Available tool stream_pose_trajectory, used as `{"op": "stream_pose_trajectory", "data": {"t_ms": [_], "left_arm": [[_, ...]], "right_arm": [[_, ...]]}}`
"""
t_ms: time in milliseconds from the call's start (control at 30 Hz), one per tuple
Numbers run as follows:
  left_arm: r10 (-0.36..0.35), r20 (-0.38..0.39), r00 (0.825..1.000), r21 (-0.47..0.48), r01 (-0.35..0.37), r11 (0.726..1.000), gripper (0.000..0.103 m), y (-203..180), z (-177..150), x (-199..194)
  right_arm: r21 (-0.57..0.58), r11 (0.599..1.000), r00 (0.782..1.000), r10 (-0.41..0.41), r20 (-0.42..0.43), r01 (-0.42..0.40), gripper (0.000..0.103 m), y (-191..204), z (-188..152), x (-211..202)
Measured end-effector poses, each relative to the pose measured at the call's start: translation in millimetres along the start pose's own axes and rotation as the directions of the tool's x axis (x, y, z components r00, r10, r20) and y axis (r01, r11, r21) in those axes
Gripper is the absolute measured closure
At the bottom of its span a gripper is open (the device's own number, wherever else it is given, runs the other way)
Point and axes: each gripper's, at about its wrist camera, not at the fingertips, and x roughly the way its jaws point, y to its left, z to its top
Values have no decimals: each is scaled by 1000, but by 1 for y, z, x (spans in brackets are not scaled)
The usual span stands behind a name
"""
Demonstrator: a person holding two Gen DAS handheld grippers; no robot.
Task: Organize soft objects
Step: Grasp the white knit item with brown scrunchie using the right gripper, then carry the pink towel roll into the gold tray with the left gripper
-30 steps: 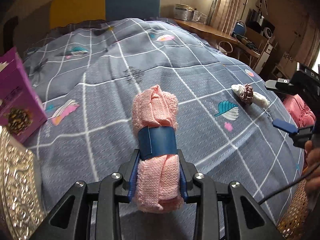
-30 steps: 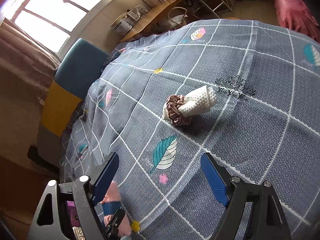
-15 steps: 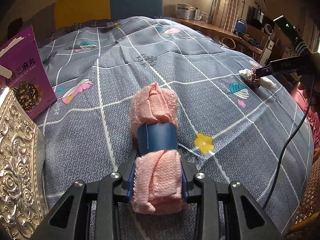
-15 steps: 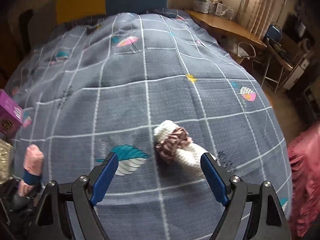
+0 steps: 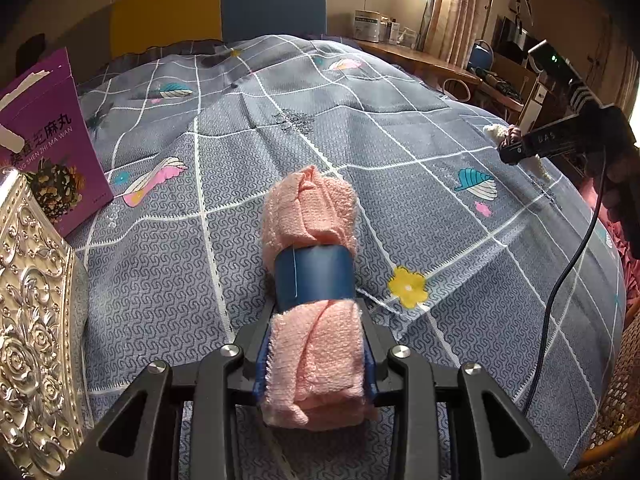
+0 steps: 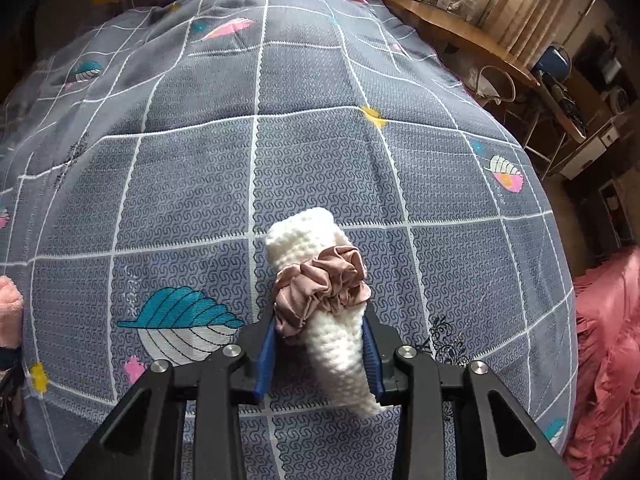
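My left gripper (image 5: pixel 316 354) is shut on a rolled pink towel (image 5: pixel 312 240) with a blue band around it, held over the grey patterned bedspread (image 5: pixel 240 168). My right gripper (image 6: pixel 320 354) is shut on a rolled white knit cloth (image 6: pixel 340 344) ringed by a brown scrunchie (image 6: pixel 320 284), which lies on the bedspread (image 6: pixel 200 160). In the left wrist view the right gripper (image 5: pixel 520 150) shows at the far right on the white roll (image 5: pixel 494 132). The pink towel's tip (image 6: pixel 10 304) shows at the right wrist view's left edge.
A purple box (image 5: pixel 44 140) and an embossed silver box (image 5: pixel 32 320) stand at the left. A yellow and blue headboard (image 5: pixel 216 4) is behind the bed. A wooden desk (image 5: pixel 420 60) and clutter lie to the right, with pink fabric (image 6: pixel 608 360) beside the bed.
My right gripper moved in over the white roll and closed on it. My left gripper kept its hold on the pink towel and shifted slightly left.
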Motion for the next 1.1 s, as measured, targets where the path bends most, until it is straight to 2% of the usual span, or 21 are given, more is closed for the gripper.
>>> {"op": "stream_pose_trajectory", "data": {"t_ms": [133, 233, 300, 400, 500, 567, 800, 933, 1100], "left_arm": [[-1, 3, 1000, -1, 1, 1000, 68, 0, -1, -1], [-5, 4, 1000, -4, 5, 1000, 68, 0, -1, -1], [-4, 4, 1000, -3, 4, 1000, 68, 1, -1, -1], [-7, -1, 1000, -9, 7, 1000, 69, 2, 0, -2], [-10, -9, 1000, -13, 10, 1000, 70, 4, 1, -2], [-16, -16, 1000, -22, 15, 1000, 70, 6, 2, -2], [4, -89, 996, -38, -8, 999, 72, 3, 15, -5], [9, -63, 998, -45, -12, 999, 72, 5, 35, -23], [13, 1, 1000, -104, -13, 994, 72, 24, 79, -63]], "right_arm": [[94, 988, 993, 120, 20, -121, 65, 15, 5, -27], [143, 953, 961, 275, -41, -267, 64, 50, 0, -36], [143, 942, 947, 315, -65, -303, 64, 80, -7, -38], [127, 961, 963, 258, -80, -247, 64, 117, -17, -30], [147, 964, 964, 240, -112, -223, 63, 133, -30, -3], [82, 980, 981, 185, -60, -179, 64, 142, -37, -5], [26, 984, 984, 175, -26, -175, 62, 145, -46, -5], [17, 984, 984, 178, -18, -178, 61, 145, -47, -5], [7, 984, 984, 176, -15, -176, 60, 149, -50, -6]]}}
